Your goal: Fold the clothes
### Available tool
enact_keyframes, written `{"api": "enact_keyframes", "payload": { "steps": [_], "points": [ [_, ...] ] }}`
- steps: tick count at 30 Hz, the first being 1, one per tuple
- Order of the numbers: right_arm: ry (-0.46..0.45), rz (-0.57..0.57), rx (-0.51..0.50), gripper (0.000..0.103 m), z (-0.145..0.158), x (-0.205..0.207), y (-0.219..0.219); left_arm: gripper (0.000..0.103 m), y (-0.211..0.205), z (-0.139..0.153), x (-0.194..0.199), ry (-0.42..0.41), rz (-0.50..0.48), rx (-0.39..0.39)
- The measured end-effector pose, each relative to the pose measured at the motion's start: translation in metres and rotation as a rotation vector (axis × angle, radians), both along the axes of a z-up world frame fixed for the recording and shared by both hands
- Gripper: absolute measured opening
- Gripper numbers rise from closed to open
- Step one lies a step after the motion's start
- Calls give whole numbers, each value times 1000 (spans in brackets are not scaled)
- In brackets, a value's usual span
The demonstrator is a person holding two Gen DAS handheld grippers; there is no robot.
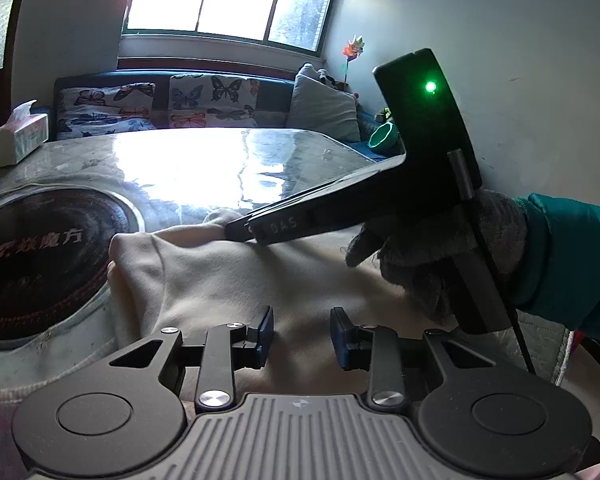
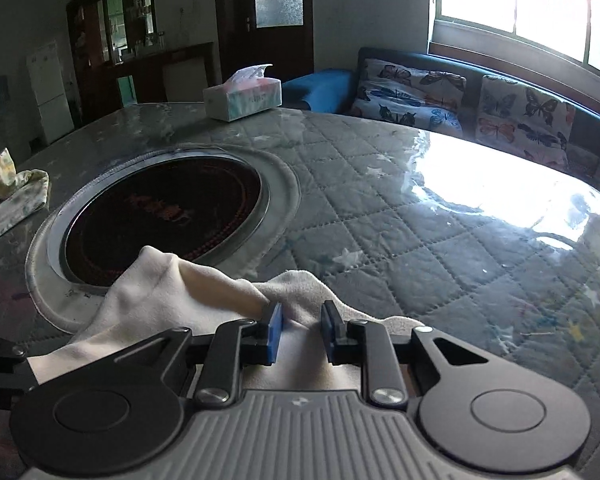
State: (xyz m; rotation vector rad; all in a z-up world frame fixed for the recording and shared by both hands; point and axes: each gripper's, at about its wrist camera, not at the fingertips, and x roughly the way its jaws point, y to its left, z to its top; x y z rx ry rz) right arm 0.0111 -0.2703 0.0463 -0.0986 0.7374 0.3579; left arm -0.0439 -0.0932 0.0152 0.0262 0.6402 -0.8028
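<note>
A cream soft cloth garment [image 2: 172,300] lies bunched beside the round dark cooktop [image 2: 164,216]; right claw [image 2: 300,334] and left claw [image 1: 302,338], both parted, straddle it mid-fold, needing a pinch.

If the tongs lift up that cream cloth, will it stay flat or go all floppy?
Probably floppy: the cream cloth already lies in soft humps and folds, so it would likely droop. It looks thin, so probably light. The table's shiny cover might let it slide when pushed.

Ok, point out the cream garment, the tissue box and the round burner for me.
cream garment [image 1: 228,276], left wrist view, on its flat middle.
tissue box [image 2: 242,98], right wrist view, on its front side.
round burner [image 2: 164,216], right wrist view, on its dark glass centre.
</note>
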Motion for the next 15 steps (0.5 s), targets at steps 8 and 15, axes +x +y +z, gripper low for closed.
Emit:
{"api": "enact_keyframes", "payload": {
  "steps": [8,15],
  "points": [
    [-39,19,19,21,25,-33,-12,35,14,8,-7,-11,42,-26],
    [-47,45,10,21,33,-82,-21,36,28,5,-7,16,88,-33]
  ]
}}
